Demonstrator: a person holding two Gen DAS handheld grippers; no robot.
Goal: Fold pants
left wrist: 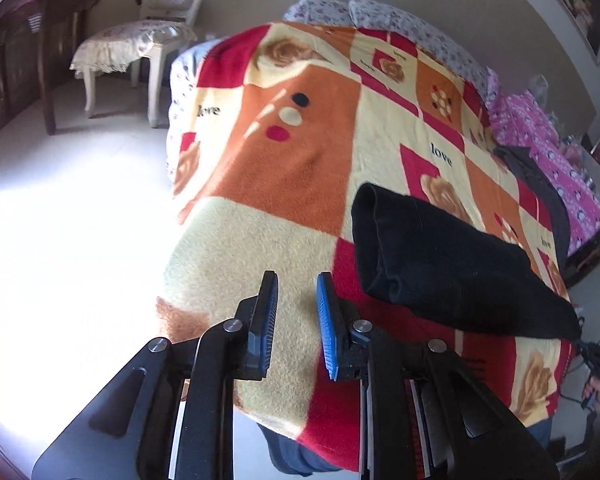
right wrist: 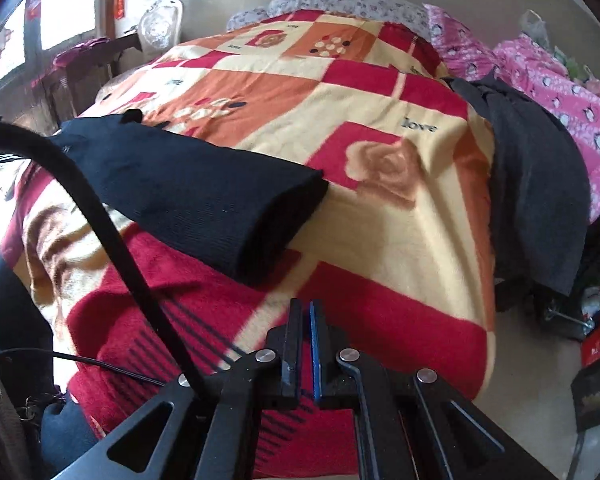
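Observation:
The black pants [left wrist: 452, 264] lie folded in a thick bundle on the patterned blanket [left wrist: 284, 184] near the bed's front edge. My left gripper [left wrist: 297, 284] is open and empty, just left of the bundle and above the blanket. In the right wrist view the same black bundle [right wrist: 196, 192] lies ahead and to the left. My right gripper [right wrist: 306, 308] is shut and empty, a short way in front of the bundle's near end, above the blanket [right wrist: 400, 248].
A dark grey garment [right wrist: 536, 184] hangs over the bed's right side beside pink bedding [right wrist: 560, 92]. A white chair [left wrist: 148, 40] and a dark table [left wrist: 60, 4] stand left of the bed. A black cable [right wrist: 112, 236] crosses the right wrist view.

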